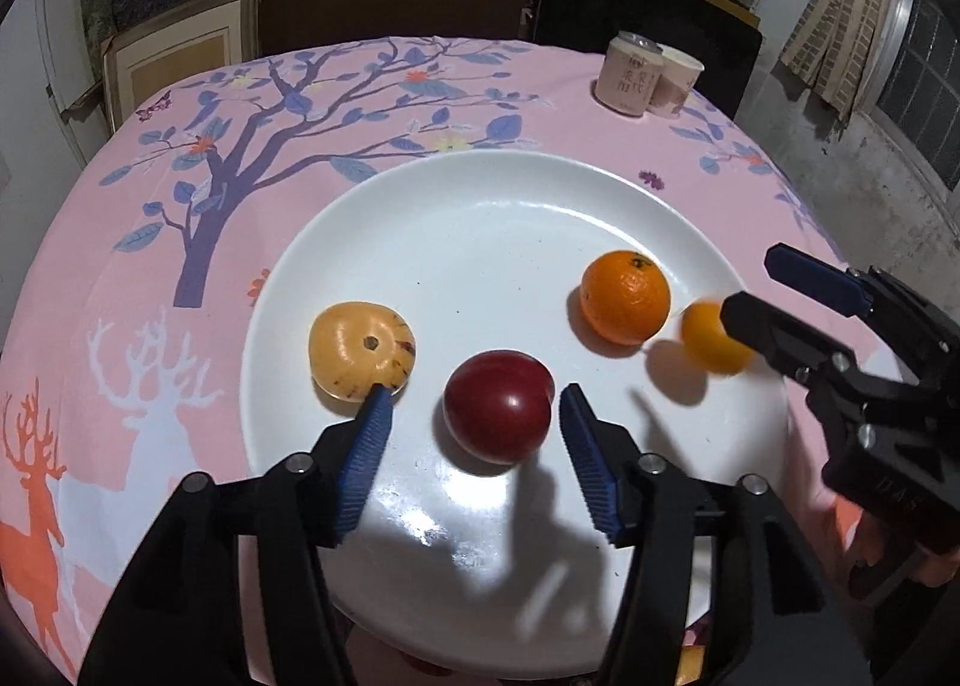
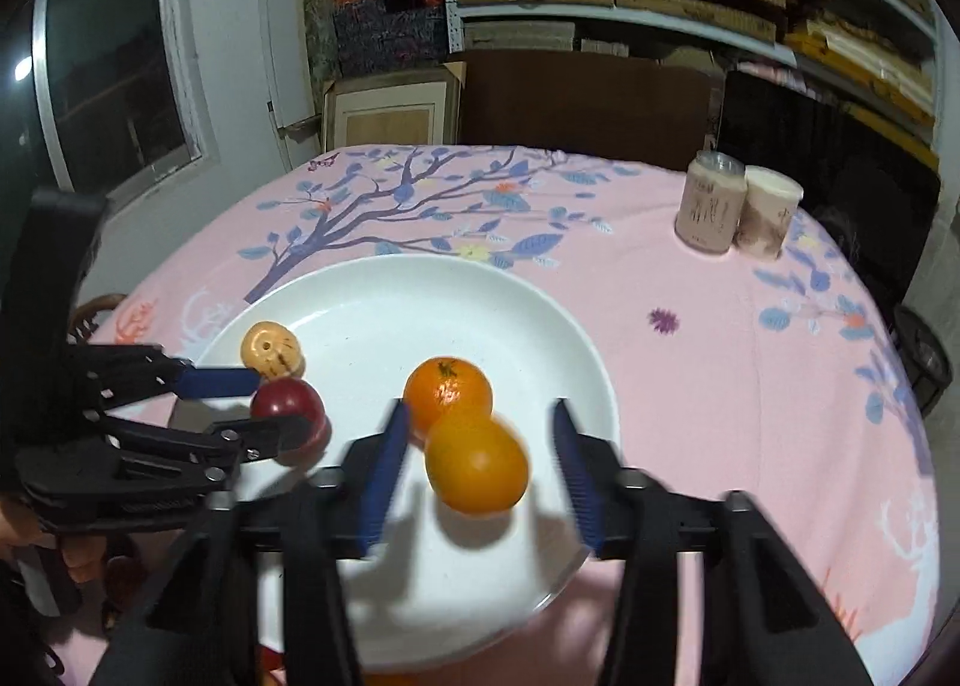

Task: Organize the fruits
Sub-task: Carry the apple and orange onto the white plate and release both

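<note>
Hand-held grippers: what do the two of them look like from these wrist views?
Both match. The left hand-held gripper and right hand-held gripper have black angular plastic linkage frames with silver bolt heads at the pivots. Each finger carries a flat blue ribbed pad. No cables show. Faint embossed lettering on the right one's body is unreadable.

my left gripper (image 1: 474, 416) reaches forward and angles down, its jaws spread wide, blue ribbed pads (image 1: 366, 464) facing each other with nothing pressed between them. my right gripper (image 2: 480, 458) comes in from the right, tilted down too, jaws parted wide, pads (image 2: 384, 476) touching nothing. both sit close together, tips near.
</note>
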A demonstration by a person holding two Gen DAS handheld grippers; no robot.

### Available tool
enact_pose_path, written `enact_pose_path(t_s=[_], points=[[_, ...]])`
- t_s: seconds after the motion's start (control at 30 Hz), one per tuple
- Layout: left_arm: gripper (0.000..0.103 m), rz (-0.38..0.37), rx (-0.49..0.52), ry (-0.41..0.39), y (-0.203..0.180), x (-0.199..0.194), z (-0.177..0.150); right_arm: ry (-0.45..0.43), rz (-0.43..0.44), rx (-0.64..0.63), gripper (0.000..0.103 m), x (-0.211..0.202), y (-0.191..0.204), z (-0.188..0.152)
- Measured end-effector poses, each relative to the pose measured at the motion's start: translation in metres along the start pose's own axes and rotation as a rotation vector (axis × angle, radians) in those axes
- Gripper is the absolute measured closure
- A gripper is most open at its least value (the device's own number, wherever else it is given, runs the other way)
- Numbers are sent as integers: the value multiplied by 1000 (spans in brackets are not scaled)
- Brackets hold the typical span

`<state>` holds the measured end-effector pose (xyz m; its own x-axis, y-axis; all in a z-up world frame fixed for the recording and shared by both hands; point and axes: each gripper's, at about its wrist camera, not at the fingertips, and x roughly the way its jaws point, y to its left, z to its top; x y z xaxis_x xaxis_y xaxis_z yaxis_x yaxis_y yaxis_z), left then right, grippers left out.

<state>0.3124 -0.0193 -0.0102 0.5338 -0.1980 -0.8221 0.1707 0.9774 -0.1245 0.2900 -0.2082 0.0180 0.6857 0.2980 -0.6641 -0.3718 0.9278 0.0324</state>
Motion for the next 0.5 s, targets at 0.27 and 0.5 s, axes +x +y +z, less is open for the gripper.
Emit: enact_pose_path(t_s=[0.27, 0.5], points=[[25, -10, 17, -97, 15, -79, -44, -85, 31, 34, 43, -76, 3, -26], [25, 60, 61, -90, 38, -118, -133, -112, 50, 135, 36, -133, 2, -108]])
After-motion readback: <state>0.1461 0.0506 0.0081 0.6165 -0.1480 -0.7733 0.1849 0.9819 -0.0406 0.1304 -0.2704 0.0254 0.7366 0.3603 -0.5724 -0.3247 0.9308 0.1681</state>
